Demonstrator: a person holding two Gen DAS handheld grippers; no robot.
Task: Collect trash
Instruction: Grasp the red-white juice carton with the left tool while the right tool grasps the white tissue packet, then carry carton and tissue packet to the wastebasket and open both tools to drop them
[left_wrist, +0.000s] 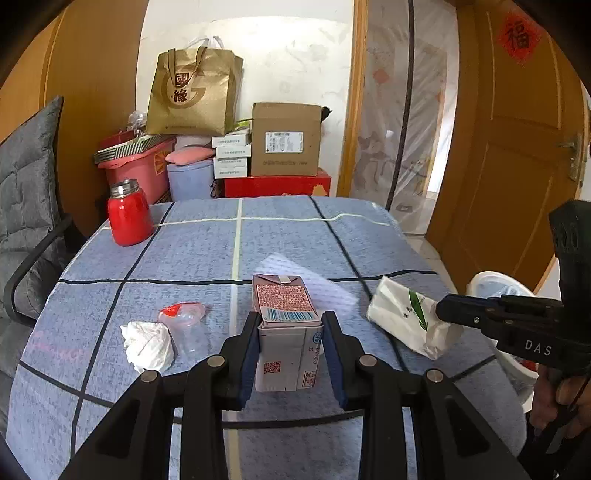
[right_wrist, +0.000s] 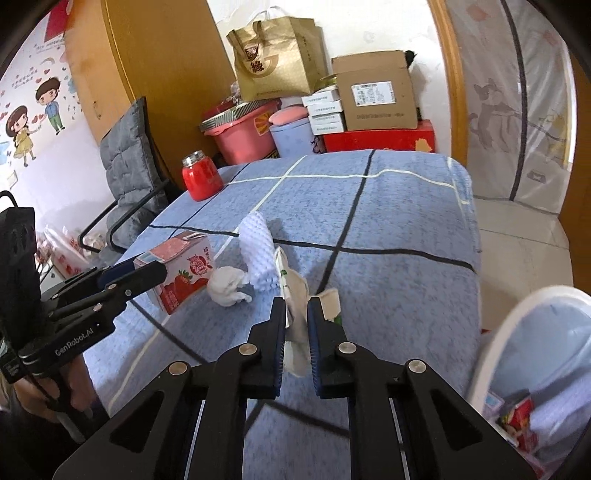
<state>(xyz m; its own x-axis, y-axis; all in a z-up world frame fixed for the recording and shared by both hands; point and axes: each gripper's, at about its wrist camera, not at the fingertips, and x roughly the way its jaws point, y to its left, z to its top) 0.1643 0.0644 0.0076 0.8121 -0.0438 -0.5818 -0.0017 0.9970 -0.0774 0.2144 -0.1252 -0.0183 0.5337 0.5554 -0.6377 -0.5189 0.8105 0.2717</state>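
Observation:
A pink strawberry milk carton sits between the blue pads of my left gripper, which is shut on it. The right wrist view shows the same carton tilted in the left gripper. My right gripper is shut on a crumpled white paper packet with green print, held just above the tablecloth; in the left wrist view the packet hangs from the right gripper. A crumpled tissue, a clear plastic cup and a white foam net lie on the cloth.
A white bin with trash inside stands off the table's right side. A red flask stands at the far left of the blue checked tablecloth. A grey padded chair is on the left; boxes and bags pile up behind.

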